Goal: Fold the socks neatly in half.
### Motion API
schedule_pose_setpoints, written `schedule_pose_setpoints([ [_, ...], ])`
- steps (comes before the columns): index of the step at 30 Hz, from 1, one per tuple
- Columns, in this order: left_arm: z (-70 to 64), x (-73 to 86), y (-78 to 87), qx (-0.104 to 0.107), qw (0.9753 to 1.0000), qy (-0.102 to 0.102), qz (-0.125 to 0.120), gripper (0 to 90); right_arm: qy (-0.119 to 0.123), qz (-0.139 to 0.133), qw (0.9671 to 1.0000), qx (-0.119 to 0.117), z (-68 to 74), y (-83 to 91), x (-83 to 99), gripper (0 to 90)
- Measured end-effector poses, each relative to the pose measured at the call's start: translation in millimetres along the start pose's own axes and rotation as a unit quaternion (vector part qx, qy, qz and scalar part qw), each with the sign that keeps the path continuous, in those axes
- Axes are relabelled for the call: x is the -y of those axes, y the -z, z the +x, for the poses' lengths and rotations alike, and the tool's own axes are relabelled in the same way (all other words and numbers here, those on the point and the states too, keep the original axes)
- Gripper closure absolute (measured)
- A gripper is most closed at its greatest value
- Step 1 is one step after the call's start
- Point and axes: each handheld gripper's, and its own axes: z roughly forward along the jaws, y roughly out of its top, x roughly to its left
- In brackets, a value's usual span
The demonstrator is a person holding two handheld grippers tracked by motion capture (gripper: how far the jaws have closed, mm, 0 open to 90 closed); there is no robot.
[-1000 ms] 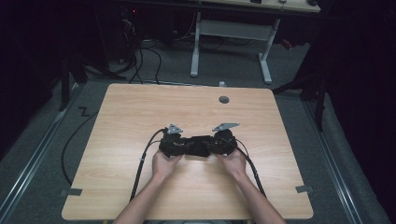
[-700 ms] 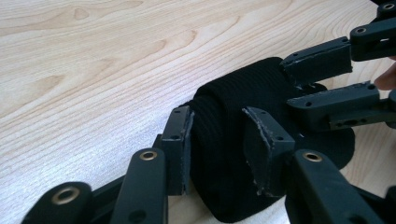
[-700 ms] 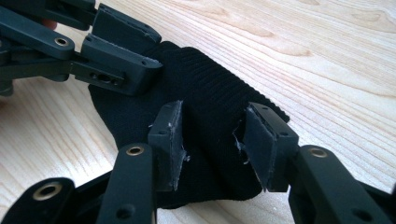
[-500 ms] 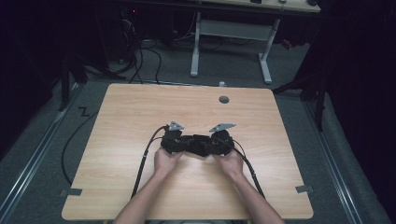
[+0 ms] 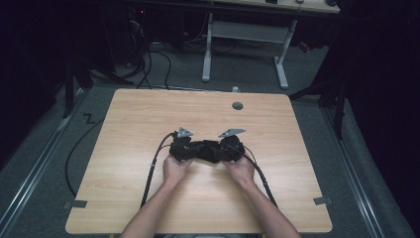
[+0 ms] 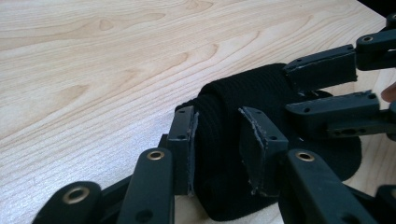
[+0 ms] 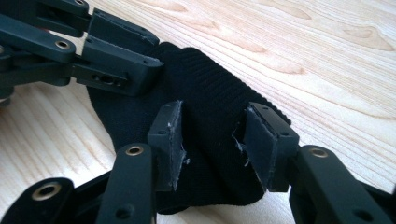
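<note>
The 2 grippers meet over a black knitted cloth (image 5: 205,151) lying mid-table (image 5: 148,119); the left gripper (image 6: 219,154) pinches a thick fold of it between its jaws, and the right gripper (image 7: 212,144) clamps another fold alongside; the step looks like folding or rolling; next probably calls for both hands moving together; no brand or writing is legible.

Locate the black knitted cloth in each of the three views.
High view: black knitted cloth at table centre, between the two grippers.
Left gripper view: lower centre-right, between the jaws.
Right gripper view: centre, between the jaws.
Shared landmark: the pale wooden table under it.
</note>
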Motion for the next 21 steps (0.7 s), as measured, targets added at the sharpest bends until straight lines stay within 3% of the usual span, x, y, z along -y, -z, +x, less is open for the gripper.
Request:
schedule_pose_setpoints([
  [8, 1.3, -0.4, 3.2, -0.001, 1.0000, 0.000, 0.002, 62.2, 0.007, 0.001, 1.0000, 0.002, -0.1, -1.0, -1.1, 55.5],
  [13, 0.2, -3.3, 13.4, -0.013, 0.9998, -0.011, -0.006, 54.7, 0.009, -0.013, 0.9999, 0.001, 2.3, 8.6, -3.5, 55.5],
  [17, -0.7, -6.0, 22.9, -0.014, 0.9995, -0.017, -0.021, 52.4, 0.007, -0.030, 0.9995, -0.003, 1.5, 17.7, -4.8, 55.5],
  [21, -1.6, -6.8, 31.5, -0.022, 0.9993, -0.025, -0.019, 50.9, -0.003, -0.039, 0.9992, -0.008, -3.0, 26.4, -4.0, 55.5],
])
